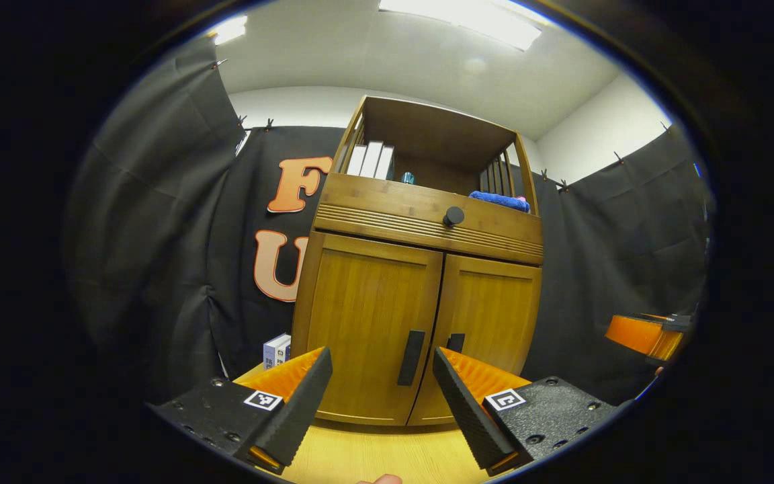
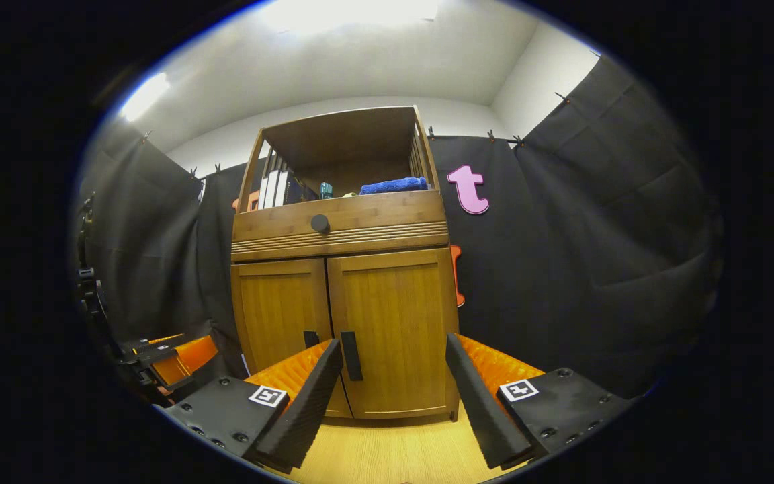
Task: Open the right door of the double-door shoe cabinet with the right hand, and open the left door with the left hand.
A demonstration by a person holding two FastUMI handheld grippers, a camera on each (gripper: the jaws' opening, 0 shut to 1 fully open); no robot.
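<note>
A wooden shoe cabinet (image 1: pixel 420 296) stands ahead with both doors closed. In the left gripper view, the left door (image 1: pixel 367 323) carries a dark vertical handle (image 1: pixel 411 357), and the right door (image 1: pixel 488 316) has its handle (image 1: pixel 455 342) half hidden by a finger. My left gripper (image 1: pixel 381 366) is open, short of the doors, its gap framing the left handle. In the right gripper view, the right door (image 2: pixel 394 329) has a dark handle (image 2: pixel 351 355) and the left door (image 2: pixel 279 312) sits beside it. My right gripper (image 2: pixel 394 359) is open, in front of the right door.
Above the doors is a drawer with a round knob (image 1: pixel 453 216), and an open shelf holding books (image 1: pixel 371 160) and a blue cloth (image 1: pixel 500 200). A small box (image 1: pixel 277 350) stands on the floor left of the cabinet. Pale wooden floor (image 2: pixel 394 450) lies ahead. The other gripper (image 1: pixel 646 334) hovers at right.
</note>
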